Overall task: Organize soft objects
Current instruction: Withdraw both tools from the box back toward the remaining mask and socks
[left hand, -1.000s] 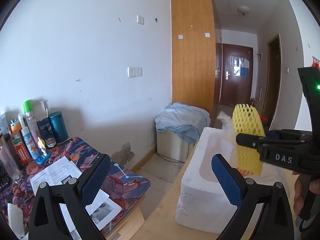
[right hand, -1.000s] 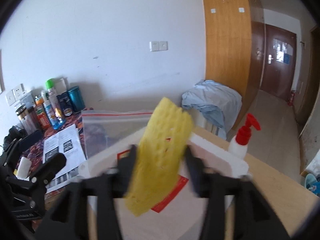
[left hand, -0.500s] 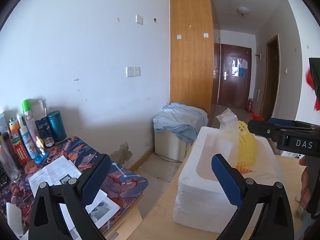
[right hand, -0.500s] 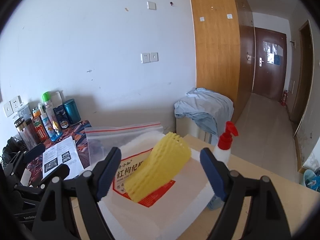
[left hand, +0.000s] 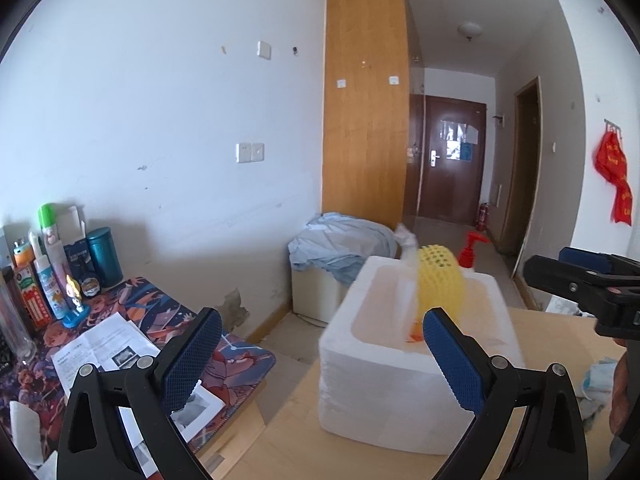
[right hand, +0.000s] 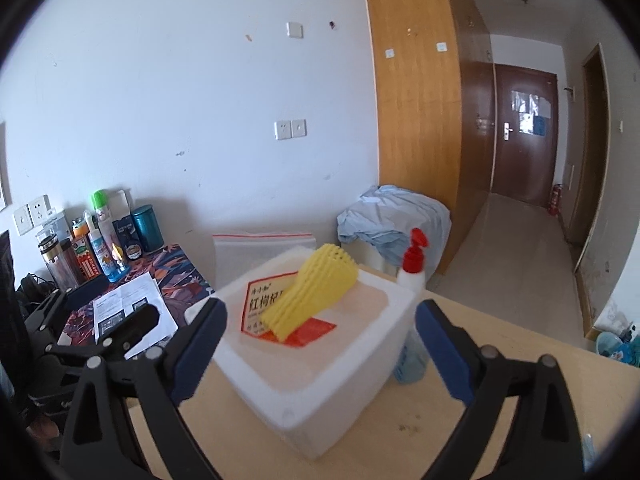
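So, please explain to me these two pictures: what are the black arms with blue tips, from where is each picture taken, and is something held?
They are two hand-held grippers; a person carries one in each hand. Each picture comes from a camera on one gripper, looking along its fingers. The left gripper is open and empty. The right gripper is opening, nothing between its pads. On the wooden table stands a white foam box. A yellow foam net lies inside it, over a red-printed bag. A spray bottle stands beside the box.

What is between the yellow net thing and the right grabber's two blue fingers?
Only the white foam box's near rim. In the right wrist view, the yellow foam net lies inside the box, and the right gripper, jaws opening, has nothing between them.
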Demonstrator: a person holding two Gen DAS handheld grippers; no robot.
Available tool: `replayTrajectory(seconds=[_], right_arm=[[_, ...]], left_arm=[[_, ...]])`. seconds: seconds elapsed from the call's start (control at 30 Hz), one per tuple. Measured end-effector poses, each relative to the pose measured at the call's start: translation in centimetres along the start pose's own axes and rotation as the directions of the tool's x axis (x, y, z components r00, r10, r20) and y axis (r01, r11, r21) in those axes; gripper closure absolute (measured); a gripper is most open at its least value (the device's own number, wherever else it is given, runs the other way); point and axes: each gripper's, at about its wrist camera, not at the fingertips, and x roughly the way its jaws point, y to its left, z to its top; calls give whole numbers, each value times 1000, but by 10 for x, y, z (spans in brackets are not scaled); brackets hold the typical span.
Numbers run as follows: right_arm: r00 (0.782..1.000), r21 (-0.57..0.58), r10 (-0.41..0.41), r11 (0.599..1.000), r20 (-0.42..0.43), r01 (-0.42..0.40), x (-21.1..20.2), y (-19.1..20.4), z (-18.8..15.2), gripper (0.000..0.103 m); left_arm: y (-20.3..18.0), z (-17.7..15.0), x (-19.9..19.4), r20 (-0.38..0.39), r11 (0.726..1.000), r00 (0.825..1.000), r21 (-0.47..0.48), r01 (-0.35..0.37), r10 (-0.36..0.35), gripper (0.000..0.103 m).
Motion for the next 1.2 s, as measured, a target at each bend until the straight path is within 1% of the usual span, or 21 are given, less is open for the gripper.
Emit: replayTrajectory(seconds=[0.2,0.37,0.6,0.97,1.0,1.2], right_arm=[[1000,14,-1,1000,17,1,-31,2,-10,2],[999,14,17,1000,28,-17,-53,8,-18,2],[998,20,18,1000,52,-19,-88,7,-35,2],[998,53,-13,999,68,10,-135,1,-67,1],[997,56,-19,998,69,15,-139,1,-70,0],[995,73,-50,996,86,44,-160,-5,-82,0]], left_arm=[[-14,-2,-27,15,999,999,15,32,-32,2],[-24,-7,-51,24,999,999,30,41,-41,2],[-39,-17,-82,24,996,997,58,66,-67,2],[-57,-32,-120,33,991,993,72,111,-114,1],[-58,-34,-122,33,990,992,76,117,-119,0],[-70,-42,-135,31,983,986,80,163,-166,0]])
